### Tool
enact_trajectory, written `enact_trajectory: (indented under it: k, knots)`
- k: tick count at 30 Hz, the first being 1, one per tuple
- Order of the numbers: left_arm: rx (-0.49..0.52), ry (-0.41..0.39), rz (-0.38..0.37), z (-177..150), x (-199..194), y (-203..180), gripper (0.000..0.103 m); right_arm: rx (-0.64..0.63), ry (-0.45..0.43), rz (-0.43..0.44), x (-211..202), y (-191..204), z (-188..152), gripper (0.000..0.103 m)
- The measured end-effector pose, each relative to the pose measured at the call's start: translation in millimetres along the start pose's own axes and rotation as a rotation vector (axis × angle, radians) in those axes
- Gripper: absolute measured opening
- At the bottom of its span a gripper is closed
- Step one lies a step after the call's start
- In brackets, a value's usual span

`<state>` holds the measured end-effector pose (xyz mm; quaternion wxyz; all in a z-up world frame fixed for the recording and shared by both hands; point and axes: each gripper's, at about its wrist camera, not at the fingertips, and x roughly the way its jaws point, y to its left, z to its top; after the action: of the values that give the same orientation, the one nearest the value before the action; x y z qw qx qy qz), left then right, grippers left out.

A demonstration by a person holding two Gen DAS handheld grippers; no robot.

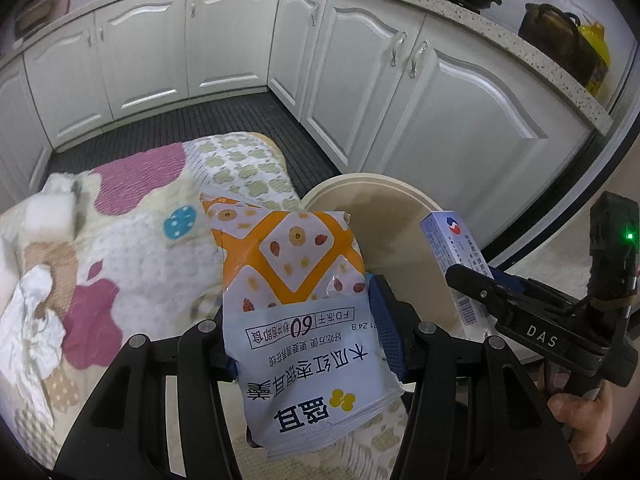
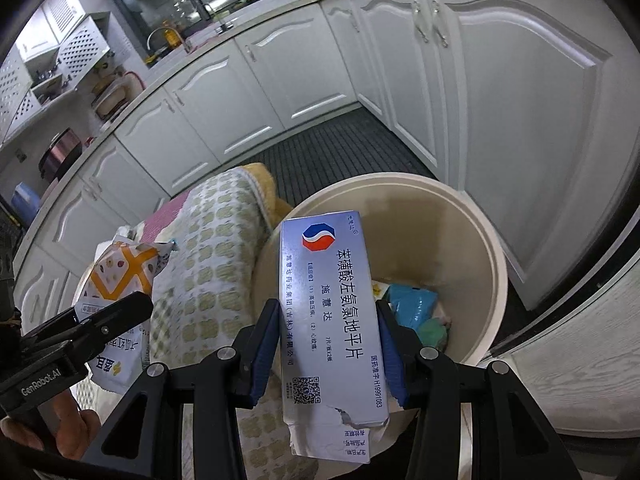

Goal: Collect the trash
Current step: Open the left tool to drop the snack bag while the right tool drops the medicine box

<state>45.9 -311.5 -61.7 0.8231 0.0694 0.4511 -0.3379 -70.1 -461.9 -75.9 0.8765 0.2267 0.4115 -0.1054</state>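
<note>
- The left tongs (image 1: pixel 308 332) are part-closed on a snack bag (image 1: pixel 296 304), their blue pads pressing its sides; the bag hangs beside the bin (image 1: pixel 372 188), over the patterned blanket (image 1: pixel 120 240), not yet above the opening.
- The right tongs (image 2: pixel 328 344) are part-closed on a torn medicine box (image 2: pixel 326 312), which sits over the bin's near rim (image 2: pixel 492 264).
- In the bin lie a teal packet (image 2: pixel 412 300) and other scraps.
- A crumpled tissue (image 1: pixel 30 316) lies on the blanket, well apart from the bin, still to collect.
- Risk: let go now, the bag would probably land on the blanket or catch the rim, since it is beside the bin rather than over it.
- Risk: the limp bag may slip, as it is gripped only mid-way and sags below the pads.
- Risk: both tools crowd the same opening and could knock together.
- Hard to tell: the bin's base and near wall are hidden behind box and tongs; what the blanket covers is unseen; the white lump at its far edge is blurred.
</note>
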Motion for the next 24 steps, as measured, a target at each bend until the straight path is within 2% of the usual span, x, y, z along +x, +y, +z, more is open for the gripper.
enact_trajectory:
  k: [6, 11, 14, 16, 17, 18, 24]
  knots:
    - [0.013, 0.001, -0.002, 6.2, 12.7, -9.0, 0.052, 0.02, 0.009, -0.016, 6.6, -10.6, 1.7, 0.045]
    - [-0.007, 0.016, -0.033, 10.8, 24.5, -11.6, 0.053, 0.038, 0.019, -0.034, 12.3, -20.3, 3.3, 0.045]
    - [-0.016, 0.011, -0.053, 12.2, 30.5, -14.2, 0.057, 0.051, 0.017, -0.047, 14.7, -25.0, 6.3, 0.046]
    - [-0.03, -0.003, -0.084, 12.3, 32.7, -14.5, 0.06, 0.066, 0.016, -0.055, 15.6, -28.7, 7.4, 0.056]
    - [-0.03, -0.003, -0.082, 12.3, 33.4, -15.1, 0.063, 0.076, 0.018, -0.059, 15.4, -31.5, 6.7, 0.063]
    - [-0.029, 0.001, -0.073, 11.7, 35.0, -15.5, 0.067, 0.082, 0.02, -0.06, 15.2, -33.0, 5.9, 0.065]
    - [-0.024, 0.02, -0.054, 7.4, 33.9, -14.4, 0.067, 0.078, 0.035, -0.051, 13.2, -32.0, -1.4, 0.065]
